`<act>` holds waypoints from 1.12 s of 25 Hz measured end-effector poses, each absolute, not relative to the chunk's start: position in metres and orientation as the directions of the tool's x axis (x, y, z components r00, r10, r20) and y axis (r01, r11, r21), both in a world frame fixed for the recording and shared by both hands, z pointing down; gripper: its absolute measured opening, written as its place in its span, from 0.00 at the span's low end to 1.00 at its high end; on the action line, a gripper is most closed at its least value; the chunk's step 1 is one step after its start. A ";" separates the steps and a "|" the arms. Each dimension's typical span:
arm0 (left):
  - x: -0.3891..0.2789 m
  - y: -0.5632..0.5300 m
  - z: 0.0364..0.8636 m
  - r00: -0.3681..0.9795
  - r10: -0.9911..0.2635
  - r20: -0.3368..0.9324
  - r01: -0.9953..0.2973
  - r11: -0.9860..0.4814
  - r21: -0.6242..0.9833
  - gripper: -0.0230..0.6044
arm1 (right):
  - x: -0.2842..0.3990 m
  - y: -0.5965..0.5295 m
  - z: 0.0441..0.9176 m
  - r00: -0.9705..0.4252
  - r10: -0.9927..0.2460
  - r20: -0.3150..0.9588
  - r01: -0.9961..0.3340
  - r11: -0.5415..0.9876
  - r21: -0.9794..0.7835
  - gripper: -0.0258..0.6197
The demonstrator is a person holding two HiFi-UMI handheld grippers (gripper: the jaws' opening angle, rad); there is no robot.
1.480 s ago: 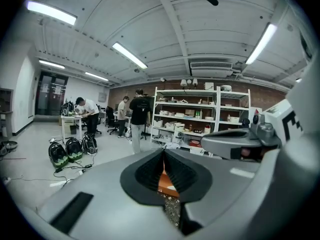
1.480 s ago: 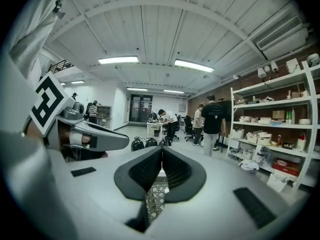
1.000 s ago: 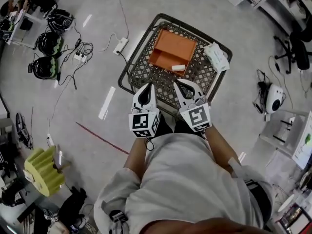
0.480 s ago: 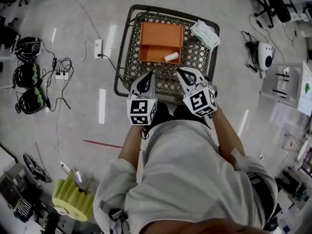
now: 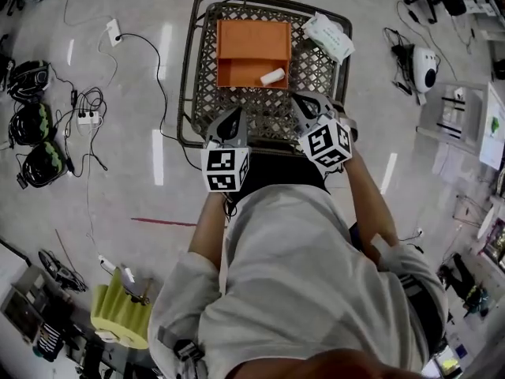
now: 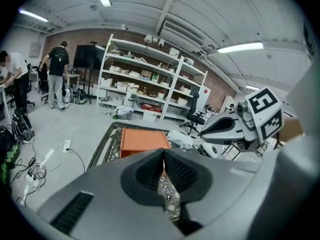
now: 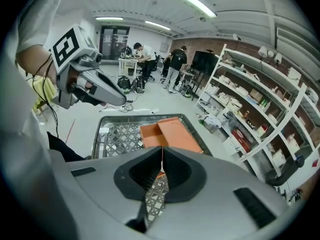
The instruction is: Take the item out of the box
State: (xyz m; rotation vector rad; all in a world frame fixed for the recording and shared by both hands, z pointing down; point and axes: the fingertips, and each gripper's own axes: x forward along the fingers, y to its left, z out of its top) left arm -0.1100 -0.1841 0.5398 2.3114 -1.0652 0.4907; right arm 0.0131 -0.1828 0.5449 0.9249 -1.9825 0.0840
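An open orange box point(image 5: 252, 42) sits inside a wire-mesh basket point(image 5: 188, 69) on the floor. A small white tube-shaped item point(image 5: 272, 76) lies at the box's near right corner. My left gripper point(image 5: 233, 110) hovers over the basket's near edge, left of the box, with its jaws together and nothing between them. My right gripper point(image 5: 298, 97) is just right of the item, also shut and empty. The left gripper point(image 6: 163, 151) looks past its tips at the orange box point(image 6: 142, 139). Beyond the right gripper point(image 7: 162, 150), the box point(image 7: 170, 134) shows with its lid open.
A white packet point(image 5: 327, 36) rests on the basket's far right corner. Cables and a power strip point(image 5: 110, 30) trail on the floor to the left, near helmets point(image 5: 28, 125). Yellow foam point(image 5: 118, 310) stands at lower left. Shelves point(image 6: 150, 84) and people point(image 7: 175, 66) are farther off.
Both grippers have dropped and tipped downward towards the basket's near edge. In the head view the basket and box sit higher and more centred than before. Both stay shut.
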 end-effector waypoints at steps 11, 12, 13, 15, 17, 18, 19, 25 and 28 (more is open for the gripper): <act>-0.111 -0.201 0.578 0.517 -0.580 0.629 -0.853 -0.417 0.315 0.05 | 0.020 -0.227 0.614 -0.371 -0.475 0.798 -0.533 0.813 0.235 0.05; -0.109 -0.201 0.582 0.512 -0.576 0.637 -0.855 -0.413 0.314 0.05 | 0.021 -0.228 0.619 -0.378 -0.466 0.800 -0.526 0.819 0.229 0.05; -0.106 -0.201 0.587 0.508 -0.571 0.645 -0.857 -0.410 0.312 0.05 | 0.022 -0.229 0.625 -0.386 -0.455 0.803 -0.524 0.824 0.215 0.05; -0.103 -0.205 0.598 0.500 -0.560 0.660 -0.861 -0.403 0.311 0.05 | 0.021 -0.233 0.637 -0.400 -0.431 0.809 -0.521 0.833 0.186 0.05; -0.102 -0.211 0.607 0.492 -0.556 0.670 -0.867 -0.386 0.316 0.05 | 0.019 -0.239 0.648 -0.404 -0.414 0.816 -0.508 0.843 0.177 0.05; -0.103 -0.212 0.610 0.488 -0.554 0.675 -0.870 -0.377 0.319 0.05 | 0.018 -0.242 0.653 -0.404 -0.407 0.819 -0.498 0.849 0.176 0.05; -0.104 -0.213 0.612 0.483 -0.552 0.679 -0.872 -0.368 0.321 0.05 | 0.017 -0.243 0.658 -0.404 -0.400 0.822 -0.489 0.855 0.175 0.05; -0.110 -0.212 0.624 0.463 -0.544 0.700 -0.885 -0.334 0.325 0.05 | 0.016 -0.252 0.680 -0.405 -0.373 0.835 -0.457 0.873 0.168 0.05; -0.112 -0.209 0.631 0.448 -0.542 0.711 -0.893 -0.306 0.330 0.05 | 0.018 -0.255 0.691 -0.397 -0.361 0.844 -0.432 0.885 0.175 0.05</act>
